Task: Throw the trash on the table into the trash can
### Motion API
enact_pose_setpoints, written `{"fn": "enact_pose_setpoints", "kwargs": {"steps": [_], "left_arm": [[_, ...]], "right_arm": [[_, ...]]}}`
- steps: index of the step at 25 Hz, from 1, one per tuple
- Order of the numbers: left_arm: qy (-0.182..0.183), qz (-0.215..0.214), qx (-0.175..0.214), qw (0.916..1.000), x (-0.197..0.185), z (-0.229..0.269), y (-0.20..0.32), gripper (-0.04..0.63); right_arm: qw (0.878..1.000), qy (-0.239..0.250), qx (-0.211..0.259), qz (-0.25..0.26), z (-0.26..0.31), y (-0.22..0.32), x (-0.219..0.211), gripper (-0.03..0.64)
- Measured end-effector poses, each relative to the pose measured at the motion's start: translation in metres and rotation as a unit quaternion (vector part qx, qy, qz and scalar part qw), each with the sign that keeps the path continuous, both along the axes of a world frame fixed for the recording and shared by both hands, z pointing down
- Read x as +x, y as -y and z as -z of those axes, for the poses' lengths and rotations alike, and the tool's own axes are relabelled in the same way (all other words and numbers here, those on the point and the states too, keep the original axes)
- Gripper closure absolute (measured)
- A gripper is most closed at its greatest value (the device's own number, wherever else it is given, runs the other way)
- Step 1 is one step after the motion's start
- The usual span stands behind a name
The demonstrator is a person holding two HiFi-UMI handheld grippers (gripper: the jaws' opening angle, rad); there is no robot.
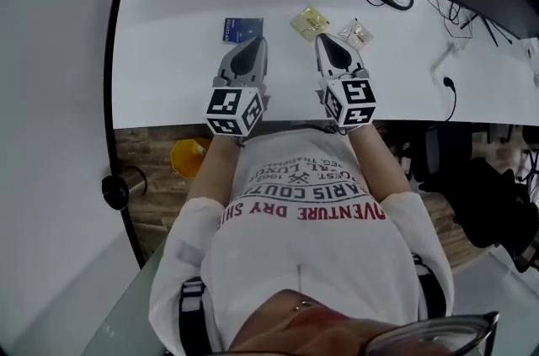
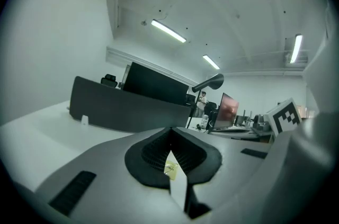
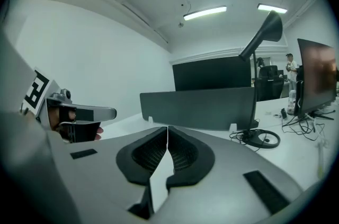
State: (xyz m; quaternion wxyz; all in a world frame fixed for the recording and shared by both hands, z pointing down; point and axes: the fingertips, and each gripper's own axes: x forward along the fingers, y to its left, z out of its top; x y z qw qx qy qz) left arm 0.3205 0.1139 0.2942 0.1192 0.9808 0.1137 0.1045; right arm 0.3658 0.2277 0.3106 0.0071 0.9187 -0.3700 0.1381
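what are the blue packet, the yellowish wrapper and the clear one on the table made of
Blue packet: flat, matte, printed; likely paper or thin card.
Yellowish wrapper: crinkled, glossy; probably plastic film.
Clear wrapper: see-through, creased; probably cellophane-like plastic.

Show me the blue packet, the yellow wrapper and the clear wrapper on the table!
blue packet (image 1: pixel 241 28): head view, the middle of its flat top face.
yellow wrapper (image 1: pixel 310 23): head view, the middle of the wrapper.
clear wrapper (image 1: pixel 357 33): head view, the middle of the crinkled plastic.
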Motion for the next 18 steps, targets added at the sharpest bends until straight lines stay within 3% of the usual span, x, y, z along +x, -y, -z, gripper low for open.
{"fn": "enact_pose_setpoints", "kwargs": {"steps": [2,6,14,18], "left_arm": [[0.001,-0.011,-0.007,0.9999,0.012,-0.002,-0.021,0.572],[-0.001,-0.023,0.021,0.9995,0.027,-0.006,-0.049,0.572],[0.017,0.010,0.024,0.9995,0.047,-0.017,-0.054,0.572],[0.034,0.014,0.012,0.9993,0.053,-0.032,-0.053,0.572]], "right_arm": [[1.000,0.004,0.001,-0.012,-0.005,-0.023,0.010,0.588],[1.000,0.010,0.007,-0.022,-0.013,-0.051,0.023,0.588],[1.000,0.021,0.009,-0.013,-0.027,-0.068,0.042,0.588],[0.999,0.043,-0.015,-0.023,-0.045,-0.077,0.052,0.588]]}}
